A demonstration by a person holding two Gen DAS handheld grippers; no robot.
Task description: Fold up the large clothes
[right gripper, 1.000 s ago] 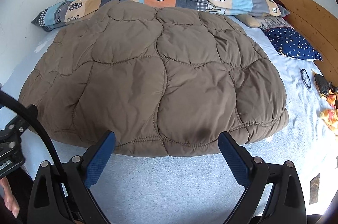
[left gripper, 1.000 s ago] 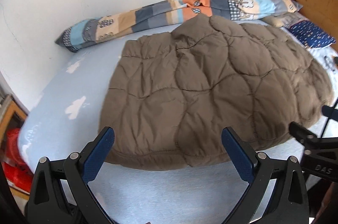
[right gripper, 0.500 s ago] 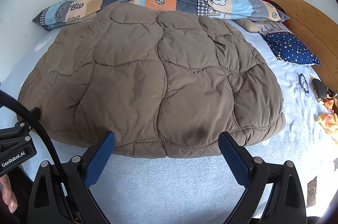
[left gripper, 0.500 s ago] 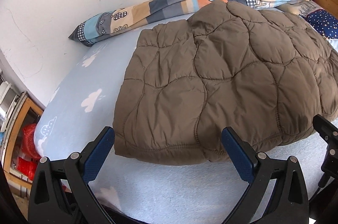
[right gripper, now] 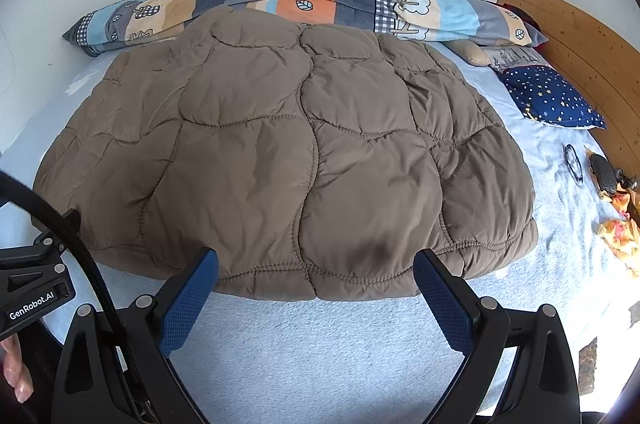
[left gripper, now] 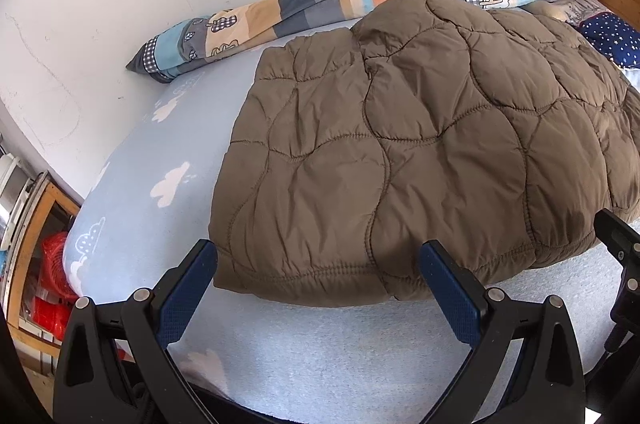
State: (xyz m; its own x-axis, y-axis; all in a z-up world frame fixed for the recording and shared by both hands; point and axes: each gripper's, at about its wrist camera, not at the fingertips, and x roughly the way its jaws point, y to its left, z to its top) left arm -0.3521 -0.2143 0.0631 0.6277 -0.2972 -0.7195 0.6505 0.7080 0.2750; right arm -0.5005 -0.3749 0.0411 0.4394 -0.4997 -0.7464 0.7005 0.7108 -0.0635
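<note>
The left gripper, jaws spread and empty, has been brought closer to the near-left hem of the jacket spread on the bed, while the right gripper, likewise agape, is held at the near hem, so a two-corner pinch seems imminent.

Home bedroom: bed with cloud-print sheet, patchwork duvet, star-print pillow, wooden headboard

From my feed the brown jacket looks like matt puffy quilted nylon, the sheet is fuzzy pale-blue fleece, the headboard bare wood, and my gripper pads are knurled blue rubber on black plastic.
</note>
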